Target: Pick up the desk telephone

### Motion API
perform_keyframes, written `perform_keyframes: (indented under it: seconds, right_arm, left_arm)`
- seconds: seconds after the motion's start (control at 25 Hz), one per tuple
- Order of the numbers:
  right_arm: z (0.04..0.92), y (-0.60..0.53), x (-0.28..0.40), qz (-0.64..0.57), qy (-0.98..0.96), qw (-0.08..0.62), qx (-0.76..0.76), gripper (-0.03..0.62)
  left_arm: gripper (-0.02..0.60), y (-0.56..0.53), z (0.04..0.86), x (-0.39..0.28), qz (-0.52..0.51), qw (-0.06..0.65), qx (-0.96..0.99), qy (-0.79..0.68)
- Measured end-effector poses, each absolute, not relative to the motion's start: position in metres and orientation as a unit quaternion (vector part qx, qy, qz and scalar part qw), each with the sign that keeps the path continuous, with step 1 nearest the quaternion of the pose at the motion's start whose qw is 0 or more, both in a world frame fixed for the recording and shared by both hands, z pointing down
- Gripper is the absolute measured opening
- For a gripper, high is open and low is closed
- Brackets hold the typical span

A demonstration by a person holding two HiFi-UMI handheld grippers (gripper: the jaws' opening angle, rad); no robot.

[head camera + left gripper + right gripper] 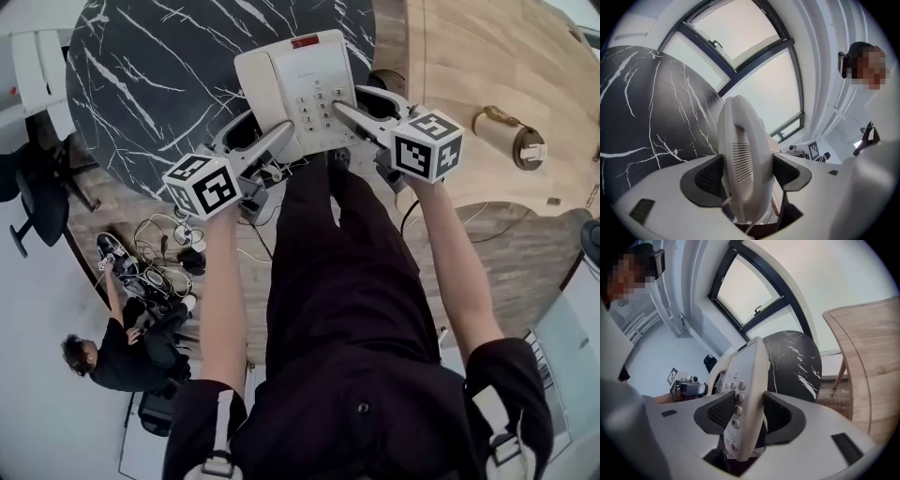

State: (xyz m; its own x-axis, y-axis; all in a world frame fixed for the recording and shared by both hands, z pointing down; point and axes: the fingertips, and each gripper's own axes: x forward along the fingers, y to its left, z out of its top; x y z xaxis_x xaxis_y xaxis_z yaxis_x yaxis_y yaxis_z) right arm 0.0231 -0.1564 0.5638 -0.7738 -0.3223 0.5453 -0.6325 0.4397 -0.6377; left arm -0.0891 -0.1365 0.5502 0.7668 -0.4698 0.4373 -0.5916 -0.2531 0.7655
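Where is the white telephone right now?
Top centre of the head view: the telephone is clamped between the left gripper and right gripper, by the near edge of the black table.

The desk telephone (298, 89) is a cream-white set. Its handset (257, 84) is seated along the left side, a numbered keypad (319, 108) is set on the right, and a red strip (305, 41) is carried at the far end. It is clamped at its near end by the left gripper (283, 129) on the handset side and the right gripper (341, 110) on the keypad side, over the near edge of the black marbled table (141, 75).
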Motion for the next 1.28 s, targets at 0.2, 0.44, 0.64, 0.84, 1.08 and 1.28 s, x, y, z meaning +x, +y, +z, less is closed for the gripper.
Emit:
perform_keyframes:
  seconds: [0.2, 0.44, 0.64, 0.84, 1.08, 1.28]
  right_arm:
    - [0.533, -0.125, 0.038, 0.424, -0.843, 0.164, 0.287, 0.204]
    - [0.492, -0.100, 0.044, 0.391, -0.864, 0.137, 0.286, 0.204]
    - [0.451, -0.085, 0.047, 0.352, -0.884, 0.117, 0.284, 0.204]
    - [0.406, -0.083, 0.051, 0.322, -0.898, 0.088, 0.287, 0.201]
    - [0.357, -0.096, 0.046, 0.286, -0.915, 0.053, 0.280, 0.199]
    - [0.324, -0.103, 0.043, 0.254, -0.926, 0.047, 0.275, 0.198]
  left_arm:
    - [0.347, -0.102, 0.520, -0.073, 0.061, 0.490, 0.800, -0.341]
    - [0.345, -0.074, 0.477, -0.067, 0.051, 0.450, 0.811, -0.369]
    - [0.345, -0.055, 0.438, -0.062, 0.034, 0.412, 0.823, -0.391]
    - [0.344, -0.050, 0.393, -0.060, 0.010, 0.377, 0.833, -0.404]
    - [0.342, -0.061, 0.342, -0.066, -0.015, 0.330, 0.844, -0.423]
    - [0.341, -0.065, 0.312, -0.067, -0.025, 0.306, 0.849, -0.431]
